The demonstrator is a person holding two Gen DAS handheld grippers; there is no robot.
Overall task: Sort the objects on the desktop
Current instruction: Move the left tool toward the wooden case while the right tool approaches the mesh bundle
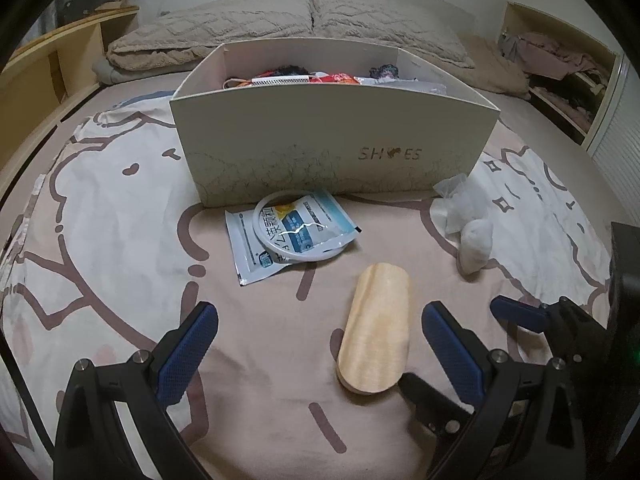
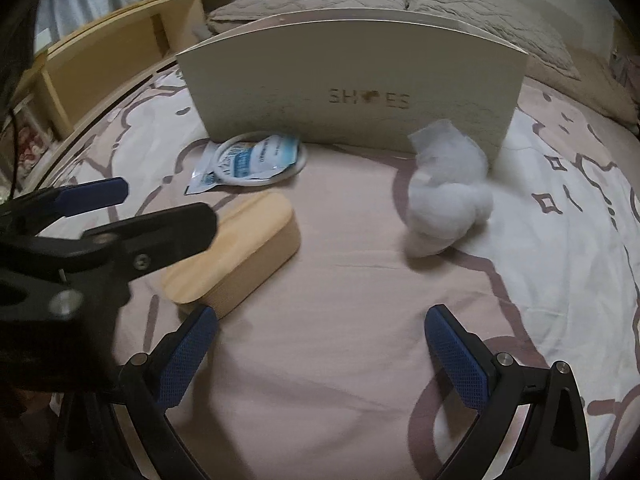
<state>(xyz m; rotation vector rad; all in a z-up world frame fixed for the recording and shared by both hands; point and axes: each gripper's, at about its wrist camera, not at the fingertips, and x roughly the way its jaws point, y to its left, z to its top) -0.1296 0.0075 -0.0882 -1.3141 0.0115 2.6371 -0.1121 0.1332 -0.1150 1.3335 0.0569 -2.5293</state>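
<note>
Both grippers gape wide and empty. The wooden box (image 1: 375,328) lies on the bedspread (image 1: 120,200) between the left gripper (image 1: 320,354) fingers, nearer the right one; the right gripper (image 2: 322,354) is just right of it.

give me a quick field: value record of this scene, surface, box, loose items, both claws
surface: bed with a cartoon-print sheet
box: open shoe box marked SHOES, already holding assorted items
loose items: wooden case; blue and white packet with a white ring lying on it; bag of cotton balls
packet position: touching the foot of the box front
left claw: open, empty, wooden case between its fingers
right claw: open, empty, pointing toward the cotton balls
</note>
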